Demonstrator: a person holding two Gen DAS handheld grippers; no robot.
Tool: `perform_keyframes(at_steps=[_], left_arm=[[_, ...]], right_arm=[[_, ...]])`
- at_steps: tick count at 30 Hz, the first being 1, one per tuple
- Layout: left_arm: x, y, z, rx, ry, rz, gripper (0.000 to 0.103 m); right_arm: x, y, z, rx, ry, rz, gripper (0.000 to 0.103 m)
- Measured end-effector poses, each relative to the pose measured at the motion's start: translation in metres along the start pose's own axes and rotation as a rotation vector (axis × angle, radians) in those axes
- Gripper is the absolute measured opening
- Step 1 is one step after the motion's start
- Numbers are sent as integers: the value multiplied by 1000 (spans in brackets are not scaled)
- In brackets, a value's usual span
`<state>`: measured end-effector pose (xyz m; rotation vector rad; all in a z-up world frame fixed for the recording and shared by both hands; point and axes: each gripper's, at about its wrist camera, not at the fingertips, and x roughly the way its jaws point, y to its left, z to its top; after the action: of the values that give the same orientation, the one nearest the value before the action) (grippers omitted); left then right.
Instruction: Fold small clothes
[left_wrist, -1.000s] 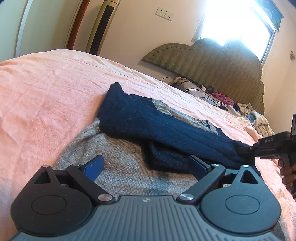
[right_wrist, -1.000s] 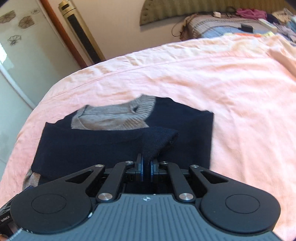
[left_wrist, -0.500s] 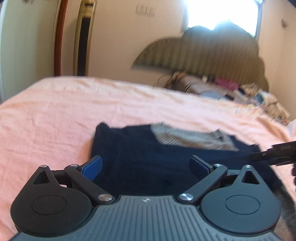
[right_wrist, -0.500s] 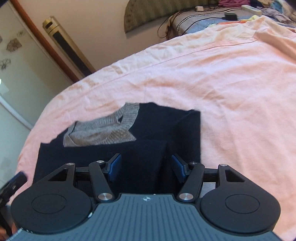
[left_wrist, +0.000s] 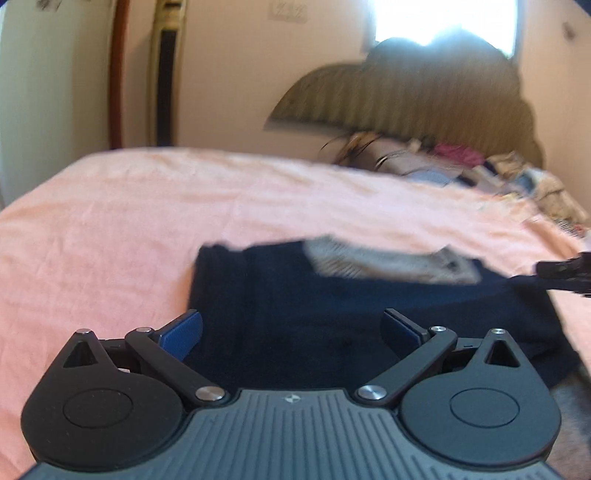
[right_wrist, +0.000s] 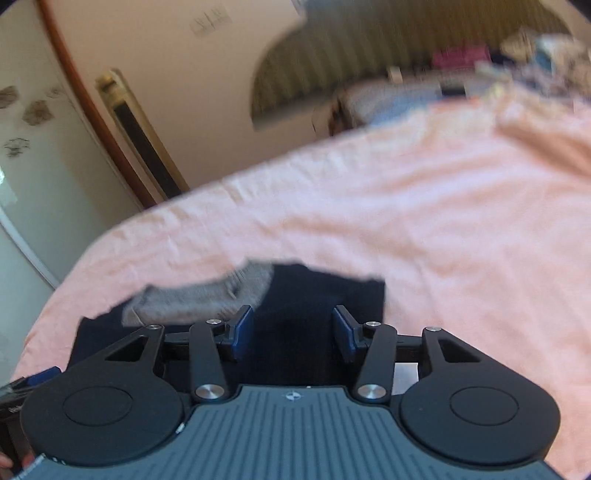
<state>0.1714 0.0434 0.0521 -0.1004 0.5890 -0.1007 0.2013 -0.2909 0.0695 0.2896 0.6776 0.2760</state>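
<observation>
At the far left of the left wrist view a wardrobe door (left_wrist: 55, 74) and a red-brown wooden post (left_wrist: 117, 74) stand against the wall, with a tall gold-trimmed panel (left_wrist: 164, 70) just beside them. In front lies the bed's pink sheet (left_wrist: 110, 229), wrinkled and spread wide. The left gripper (left_wrist: 291, 332) hovers above the sheet with its 2 blue-padded jaws far apart and nothing between the pads; it has hold of nothing. Past its fingers the navy sweater (left_wrist: 314, 295) lies flat on the sheet, folded into a rough rectangle, its grey ribbed collar (left_wrist: 373, 262) showing at the far edge. Behind, a padded olive headboard (left_wrist: 406, 99) rises under a bright window (left_wrist: 443, 18), and a heap of mixed clothes (left_wrist: 517, 177) sits at the head of the bed. At the right edge the tip of the right gripper (left_wrist: 565, 271) pokes in above the sweater's right side.

In the right wrist view, the left gripper (right_wrist: 26, 384) shows at the lower left corner, then the grey collar (right_wrist: 207, 295), then the right gripper (right_wrist: 293, 332). Its jaws are opening, about halfway apart, with the navy sweater (right_wrist: 325, 295) lying below and between the pads but not pinched by them. The pink sheet (right_wrist: 443, 229) fills the right side, blurred.
</observation>
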Motion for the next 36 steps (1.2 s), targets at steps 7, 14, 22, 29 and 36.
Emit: perform_keyframes(at_steps=[7, 14, 22, 29, 36], left_arm=[[49, -7, -5, 51, 176, 91, 103], [-8, -7, -28, 25, 194, 75, 103], [-71, 18, -57, -34, 178, 106, 103], [-103, 45, -92, -81, 173, 151, 103], [-87, 39, -74, -71, 163, 170, 5]], right_arm=[[42, 28, -30, -264, 107, -140, 77], [-14, 44, -63, -305, 68, -115, 85], [-72, 41, -89, -269, 69, -85, 101], [-110, -3, -122, -144, 107, -174, 93], [-104, -16, -109, -81, 128, -125, 9]])
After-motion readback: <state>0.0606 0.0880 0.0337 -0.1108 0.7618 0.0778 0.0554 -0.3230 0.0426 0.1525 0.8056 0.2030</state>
